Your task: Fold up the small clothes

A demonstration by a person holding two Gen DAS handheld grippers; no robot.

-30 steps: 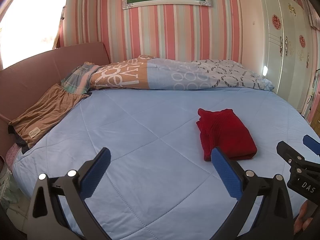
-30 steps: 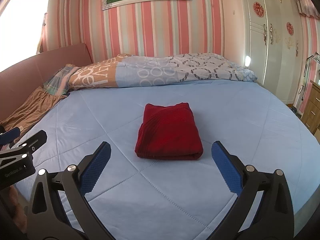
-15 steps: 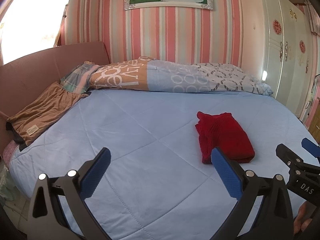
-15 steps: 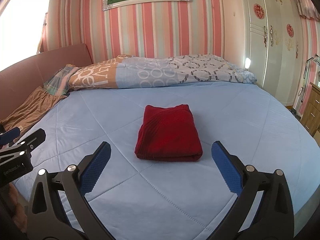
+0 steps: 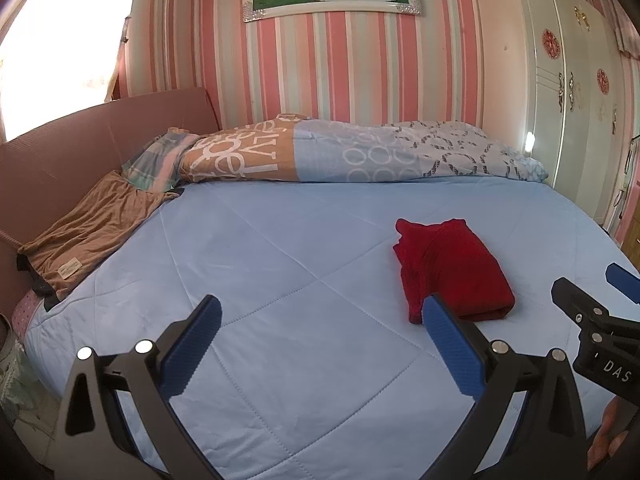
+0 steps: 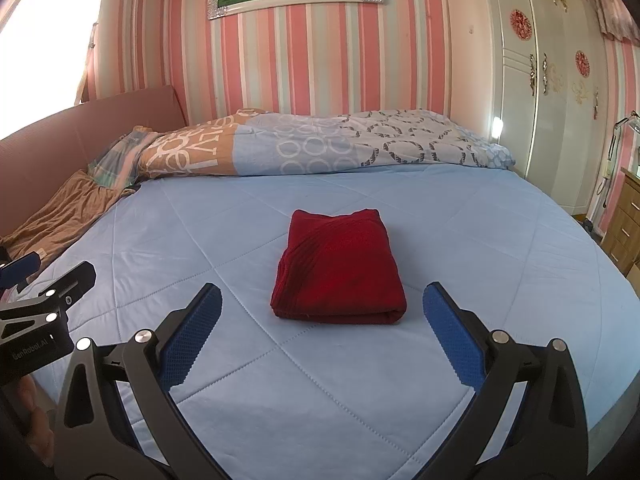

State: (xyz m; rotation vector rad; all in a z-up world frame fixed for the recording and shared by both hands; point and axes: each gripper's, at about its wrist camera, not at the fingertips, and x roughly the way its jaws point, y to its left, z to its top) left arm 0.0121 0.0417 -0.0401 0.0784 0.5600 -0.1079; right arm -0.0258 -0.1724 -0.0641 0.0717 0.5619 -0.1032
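A folded red garment (image 6: pixel 340 268) lies flat on the light blue quilted bed (image 6: pixel 480 240). In the right wrist view it sits just beyond and between the fingers of my right gripper (image 6: pixel 322 316), which is open and holds nothing. My left gripper (image 5: pixel 320 328) is also open and empty, hovering over bare quilt to the left of the red garment (image 5: pixel 452 268). The right gripper (image 5: pixel 600 312) shows at the right edge of the left wrist view, and the left gripper (image 6: pixel 36 292) shows at the left edge of the right wrist view.
A rolled patterned duvet (image 5: pixel 360 156) lies along the far side of the bed by the striped wall. A brown garment (image 5: pixel 88 236) is spread at the left by the pink headboard (image 5: pixel 80 152). White wardrobes (image 6: pixel 552 100) and a wooden drawer unit (image 6: pixel 628 216) stand on the right.
Both grippers have drawn back slightly and tilted up, so the red garment sits a little lower and farther in both views. Both stay open.
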